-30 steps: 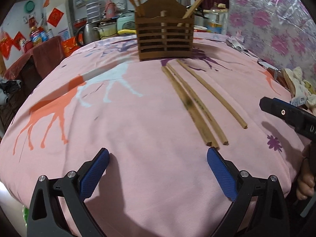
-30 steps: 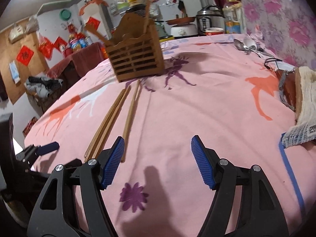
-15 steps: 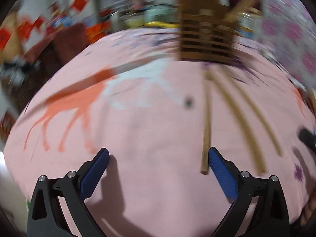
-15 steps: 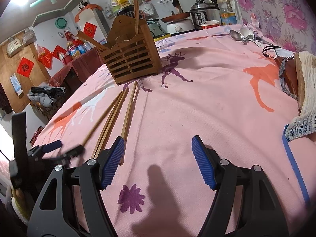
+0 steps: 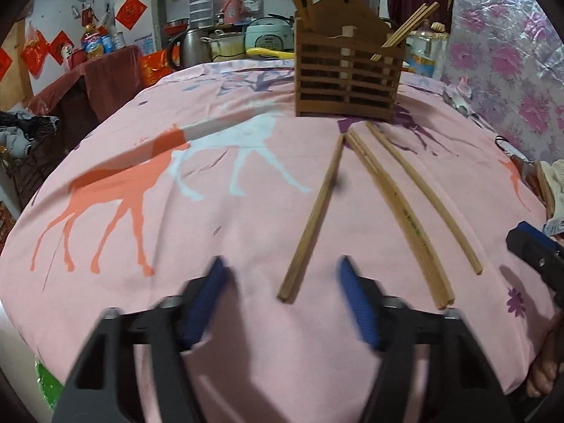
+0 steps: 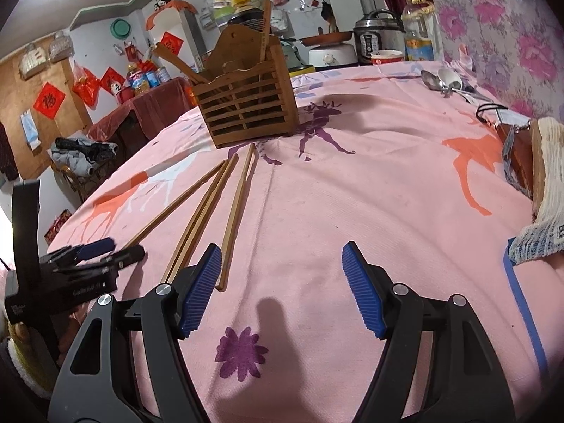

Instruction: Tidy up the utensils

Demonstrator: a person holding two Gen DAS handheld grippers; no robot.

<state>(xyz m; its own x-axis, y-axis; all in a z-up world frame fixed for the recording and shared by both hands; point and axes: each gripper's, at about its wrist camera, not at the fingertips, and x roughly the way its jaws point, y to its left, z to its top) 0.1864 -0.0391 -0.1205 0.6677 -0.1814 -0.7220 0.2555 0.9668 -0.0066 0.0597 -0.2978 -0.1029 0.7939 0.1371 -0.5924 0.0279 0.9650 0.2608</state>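
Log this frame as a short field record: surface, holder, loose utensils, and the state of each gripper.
surface: pink cloth with deer print
holder: slatted wooden utensil holder, upright, chopsticks already standing inside
loose utensils: four wooden chopsticks on the cloth; one apart on the left, a touching pair, one on the right
left hand-held gripper: open, near end of the separate chopstick between its fingers
right hand-held gripper: open, empty
spoons: metal, far right

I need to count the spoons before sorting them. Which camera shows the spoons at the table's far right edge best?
The right wrist view: the spoons lie in plain sight on the pink cloth, bowls and handles distinct, though the exact count stays hard to tell. The left wrist view shows only a small, unclear glint of the spoons beyond the wooden holder.
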